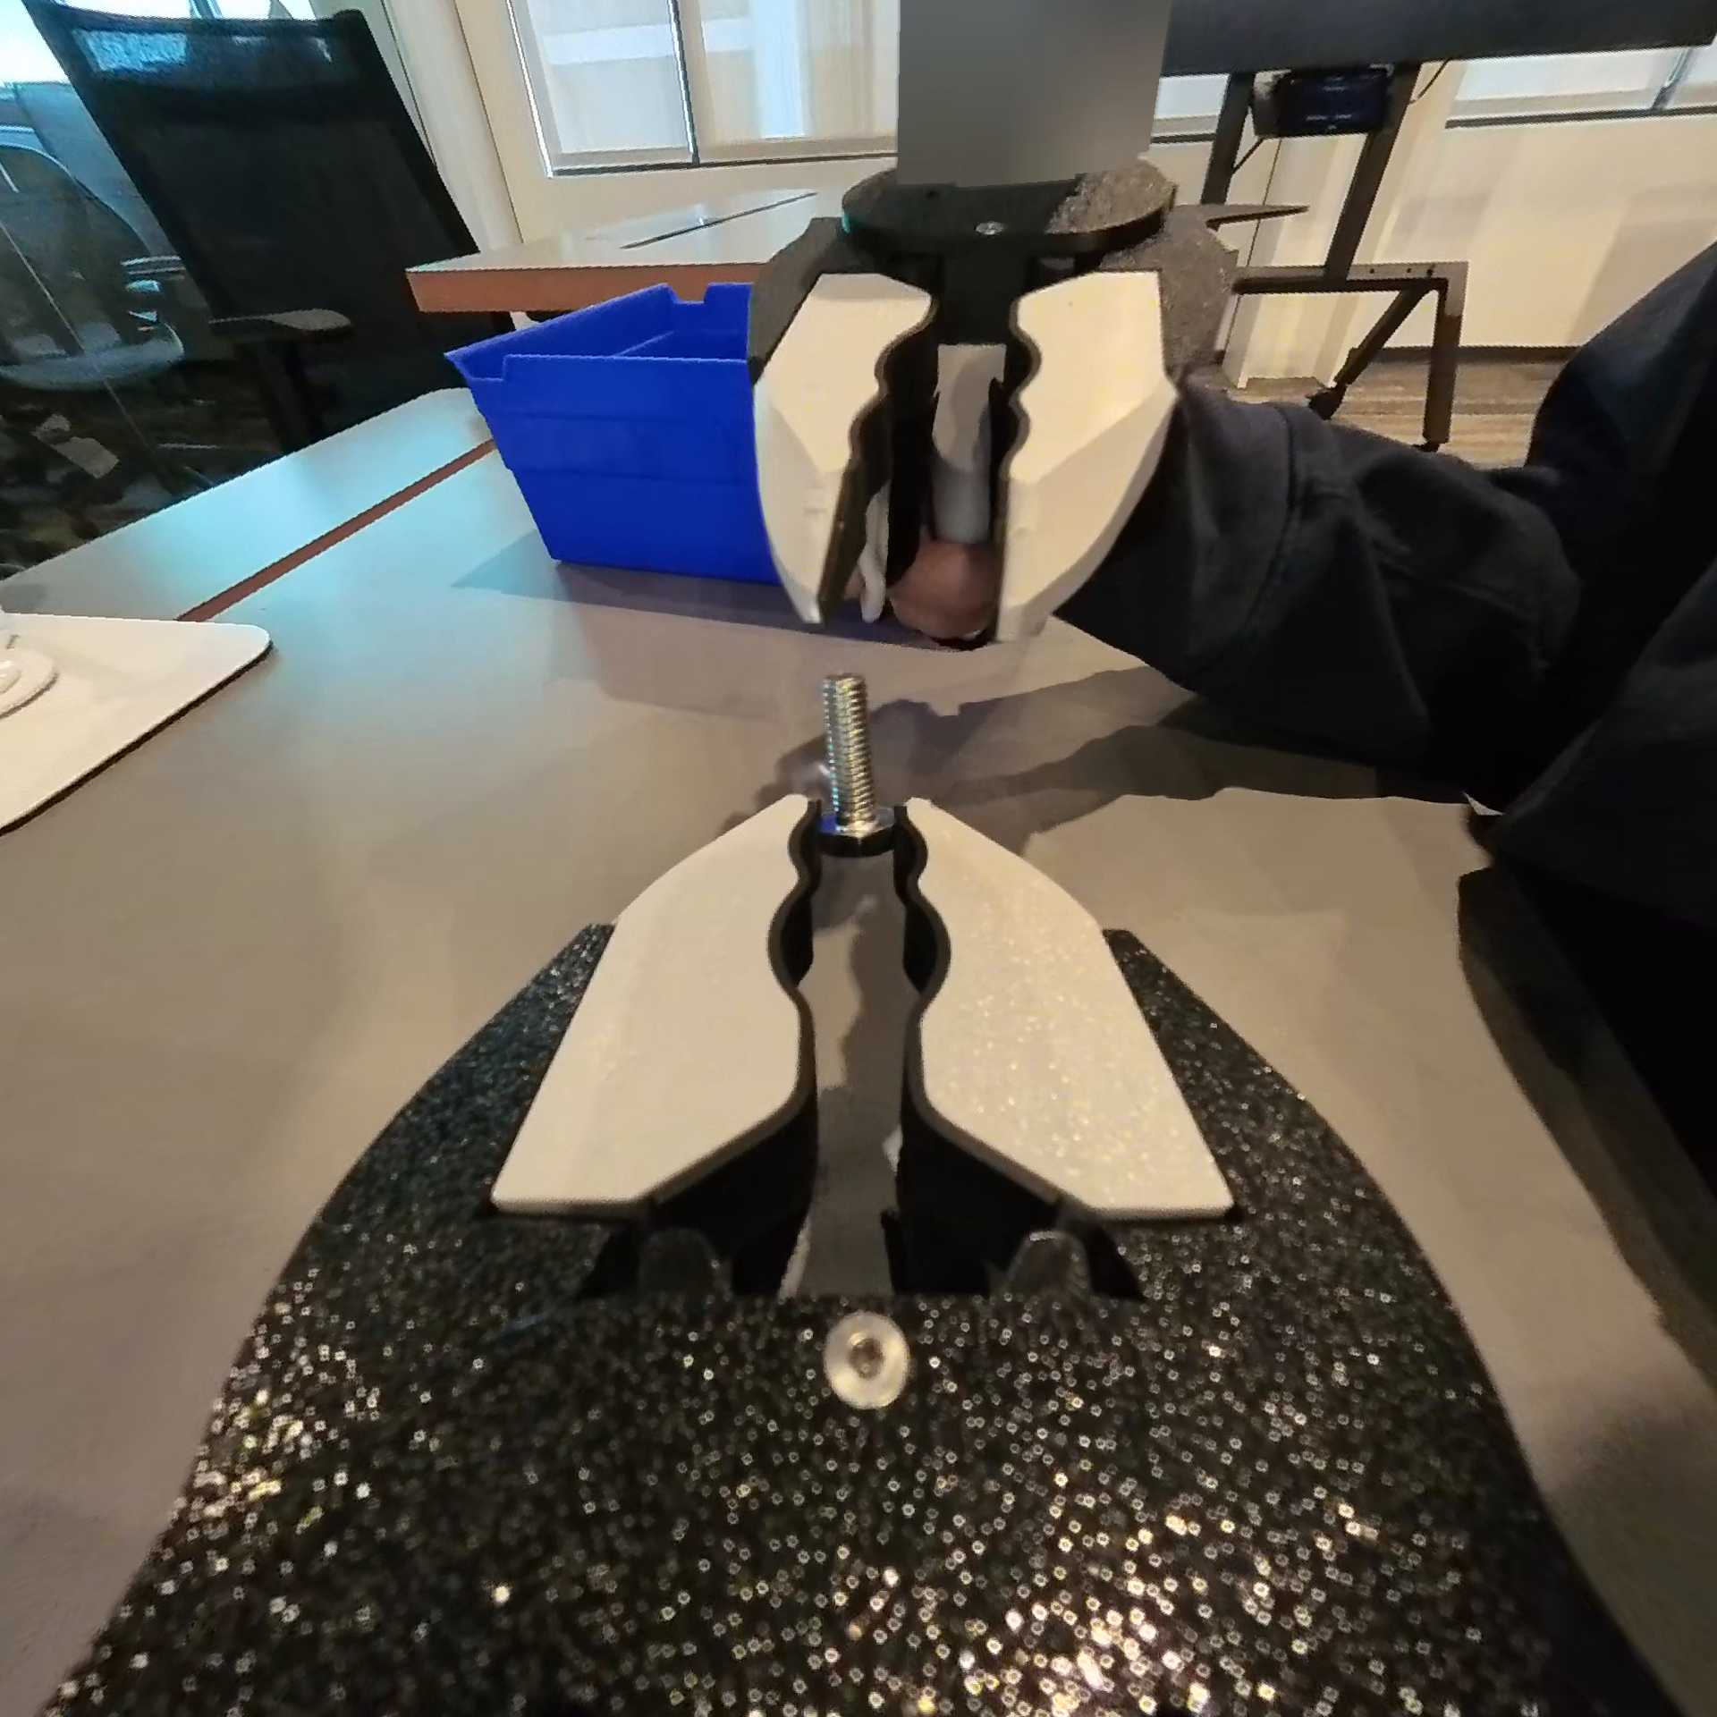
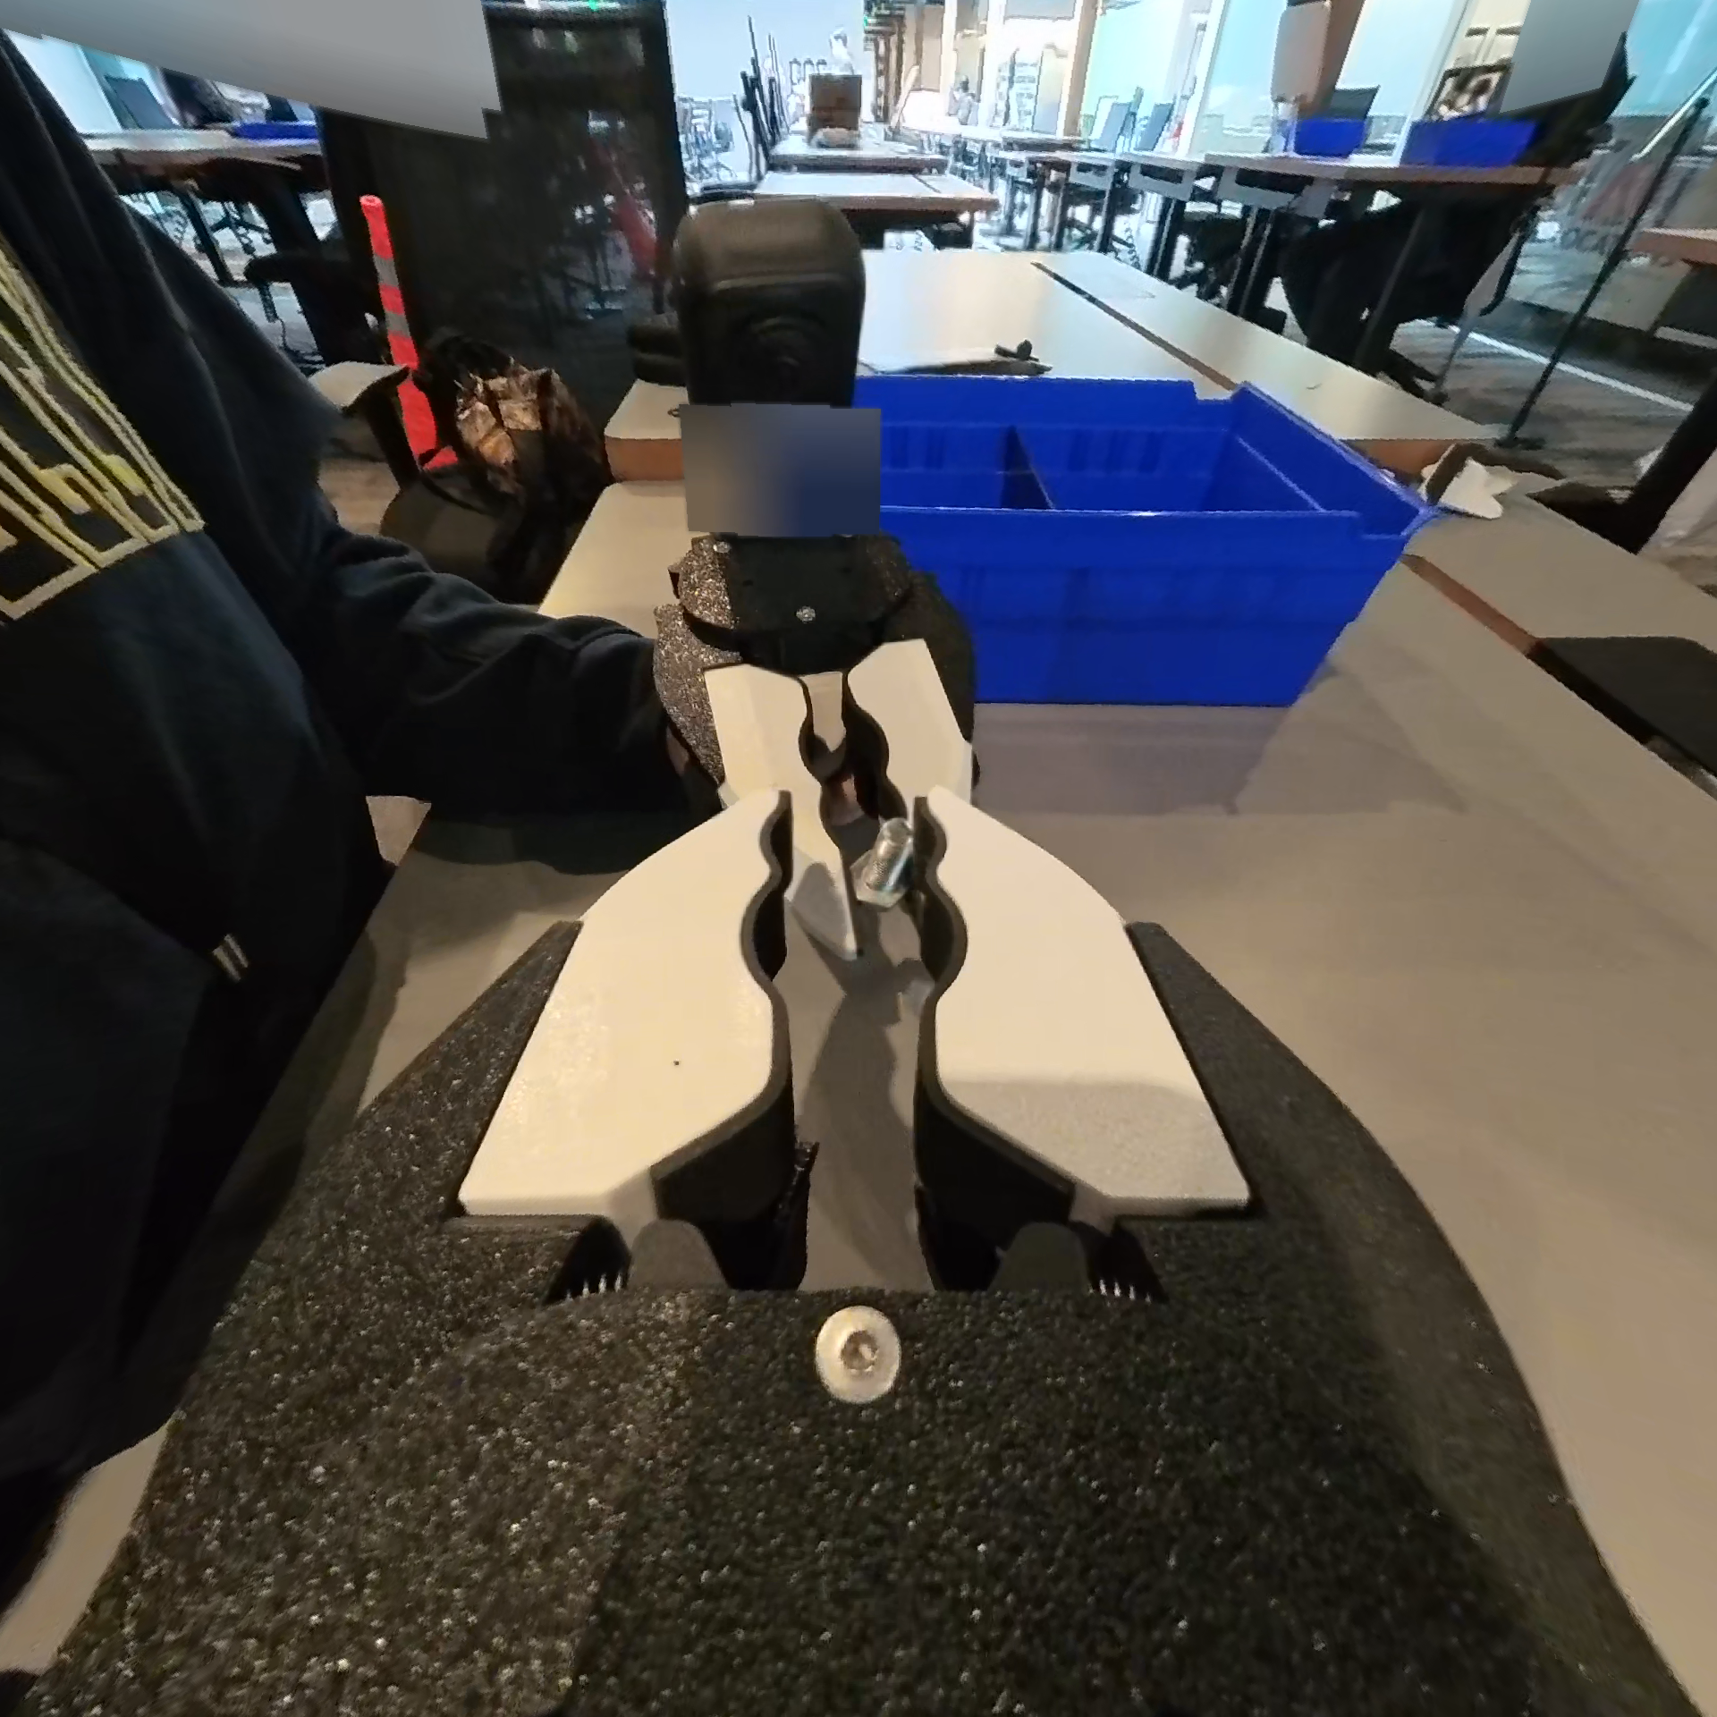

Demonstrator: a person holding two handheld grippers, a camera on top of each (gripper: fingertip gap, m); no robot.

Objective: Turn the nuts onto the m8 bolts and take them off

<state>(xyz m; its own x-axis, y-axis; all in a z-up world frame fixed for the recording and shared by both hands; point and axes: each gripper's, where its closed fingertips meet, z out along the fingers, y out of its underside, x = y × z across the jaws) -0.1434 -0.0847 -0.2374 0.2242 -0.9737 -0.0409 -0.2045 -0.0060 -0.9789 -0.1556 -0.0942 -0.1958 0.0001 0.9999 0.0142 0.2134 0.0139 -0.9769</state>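
left jaws clamped on hex head of threaded steel bolt [image 1: 844, 753], right gripper [image 1: 906, 622] jaws apart

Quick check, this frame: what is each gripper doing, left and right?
Left gripper: closed on the hex head of a silver bolt, threads pointing up and away.
Right gripper: jaws apart, nothing held; no nut in sight.

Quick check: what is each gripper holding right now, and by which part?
Left gripper clamps the bolt by its hex head, thread upward. Right gripper holds nothing.
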